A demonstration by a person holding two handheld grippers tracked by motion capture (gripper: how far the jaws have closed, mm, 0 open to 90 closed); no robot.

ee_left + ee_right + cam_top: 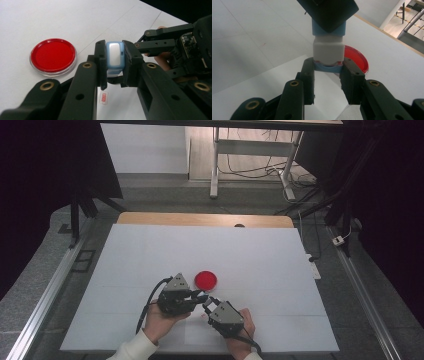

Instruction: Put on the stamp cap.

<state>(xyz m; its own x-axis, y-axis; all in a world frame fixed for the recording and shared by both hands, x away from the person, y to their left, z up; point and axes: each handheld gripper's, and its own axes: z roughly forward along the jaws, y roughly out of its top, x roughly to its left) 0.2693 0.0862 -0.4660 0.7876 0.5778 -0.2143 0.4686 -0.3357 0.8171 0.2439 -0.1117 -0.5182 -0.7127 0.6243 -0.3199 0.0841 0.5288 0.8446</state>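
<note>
A small light-blue and white device [115, 57] is held just above the white table between both grippers. My left gripper [114, 45] is shut on its blue sides, with its pale face turned up. My right gripper [328, 65] is shut on the blue end below the white block [328, 48]. In the high view the left gripper [201, 297] and the right gripper [208, 301] meet tip to tip near the table's front middle. A round red dish [206, 279] with a clear rim lies just beyond them.
The white table top [150, 255] stretches wide to the left, right and far side. A small red-and-white label [103, 97] lies flat under the grippers. Beyond the wooden far edge [200, 219] are table legs and cables on the floor.
</note>
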